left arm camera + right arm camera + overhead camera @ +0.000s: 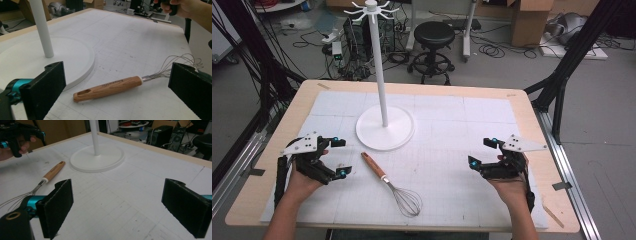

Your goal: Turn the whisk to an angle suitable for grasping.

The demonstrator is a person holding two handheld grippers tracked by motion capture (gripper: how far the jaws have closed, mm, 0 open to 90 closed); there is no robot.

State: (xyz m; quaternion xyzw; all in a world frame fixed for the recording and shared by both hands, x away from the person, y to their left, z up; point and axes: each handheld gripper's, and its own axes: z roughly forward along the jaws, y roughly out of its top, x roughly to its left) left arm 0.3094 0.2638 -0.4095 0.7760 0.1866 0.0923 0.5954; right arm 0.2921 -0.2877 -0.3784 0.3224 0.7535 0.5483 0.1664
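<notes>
A whisk (389, 183) with a wooden handle (108, 88) and a wire head lies flat on the white mat, in front of a white hook stand (384, 127). My left gripper (340, 157) rests at the mat's left side, open and empty, jaws pointing right toward the handle (373, 165). At the right side my right gripper (480, 152) is open too, with nothing between its jaws, well apart from the whisk. The right gripper view has the whisk (47, 177) at its left and the stand's base (97, 158) ahead.
The stand's tall pole (379, 65) rises from a round base (75, 57) at the mat's middle back, with hooks at the top. The wooden table (272, 135) edges frame the mat. A stool (433, 37) and cables sit on the floor beyond.
</notes>
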